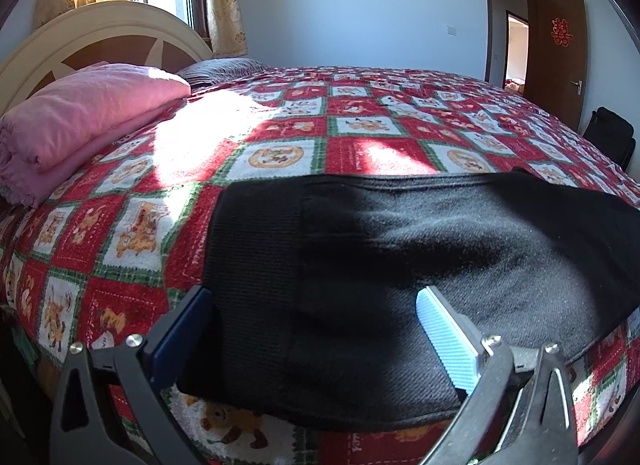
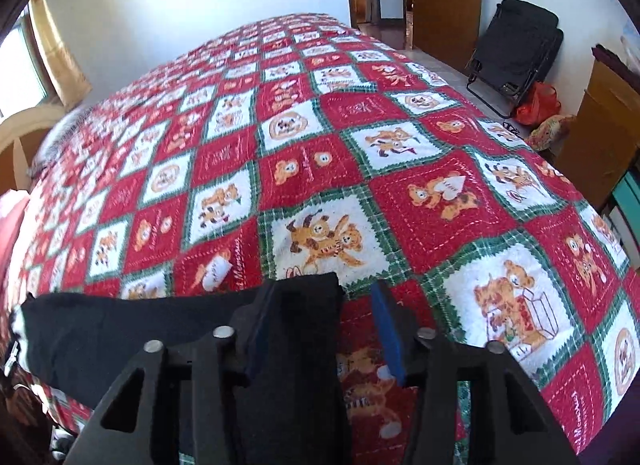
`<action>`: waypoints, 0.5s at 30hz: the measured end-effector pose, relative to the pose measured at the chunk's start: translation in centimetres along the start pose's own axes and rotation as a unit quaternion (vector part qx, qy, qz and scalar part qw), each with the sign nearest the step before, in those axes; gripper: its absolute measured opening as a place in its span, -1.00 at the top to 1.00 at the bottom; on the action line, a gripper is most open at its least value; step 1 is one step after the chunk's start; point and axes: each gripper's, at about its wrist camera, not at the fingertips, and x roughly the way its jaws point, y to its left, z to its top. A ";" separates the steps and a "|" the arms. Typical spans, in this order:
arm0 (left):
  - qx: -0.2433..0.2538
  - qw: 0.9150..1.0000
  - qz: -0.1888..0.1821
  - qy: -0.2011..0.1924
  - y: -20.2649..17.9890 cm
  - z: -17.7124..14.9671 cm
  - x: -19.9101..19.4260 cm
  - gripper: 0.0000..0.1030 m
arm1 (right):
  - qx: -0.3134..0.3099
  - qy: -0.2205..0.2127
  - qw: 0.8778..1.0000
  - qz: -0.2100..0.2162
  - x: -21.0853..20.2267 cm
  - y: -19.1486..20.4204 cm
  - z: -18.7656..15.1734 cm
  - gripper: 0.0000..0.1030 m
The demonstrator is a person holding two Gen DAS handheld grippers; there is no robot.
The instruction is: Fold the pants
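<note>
Black pants (image 1: 420, 249) lie flat near the front edge of a bed covered by a red, white and green teddy-bear quilt (image 1: 280, 133). In the left wrist view the ribbed waistband end is at the left, and my left gripper (image 1: 316, 293) is open with its jaws wide, straddling that end low over the cloth. In the right wrist view the other end of the pants (image 2: 168, 337) lies at the lower left. My right gripper (image 2: 320, 305) is open, and the cloth's end lies between its jaws against the left one.
A folded pink blanket (image 1: 80, 121) lies by the cream headboard (image 1: 100, 33) at the left. A folded black chair (image 2: 516, 53), a red bag (image 2: 536, 103) and brown furniture (image 2: 600, 137) stand beyond the bed's right side. An open wooden door (image 1: 560, 49) is at the far wall.
</note>
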 end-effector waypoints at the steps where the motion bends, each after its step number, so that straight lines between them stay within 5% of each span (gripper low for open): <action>1: 0.000 1.000 0.000 0.000 0.0 0.0 0.0 -1.00 | -0.003 -0.002 1.000 0.002 0.0 0.2 0.0 0.69; 3: 0.000 1.000 0.000 0.000 0.0 0.0 0.0 -1.00 | -0.005 -0.015 1.000 -0.005 -0.3 0.3 0.1 0.86; 6: 0.000 1.000 -0.001 -0.001 0.0 0.0 0.0 -1.00 | 0.014 -0.035 0.999 -0.005 -0.8 -0.2 0.5 0.88; 12: -0.002 1.000 0.000 -0.006 0.1 -0.1 0.1 -1.00 | 0.024 -0.008 1.000 -0.008 0.8 -1.1 0.2 0.87; 14: -0.002 1.000 0.000 -0.006 0.1 -0.1 0.1 -1.00 | 0.035 -0.009 0.999 -0.009 0.0 -1.6 0.3 0.49; 15: -0.002 1.000 0.000 -0.005 0.1 -0.1 0.1 -1.00 | 0.043 -0.015 0.999 -0.020 -0.7 -2.0 0.1 -0.03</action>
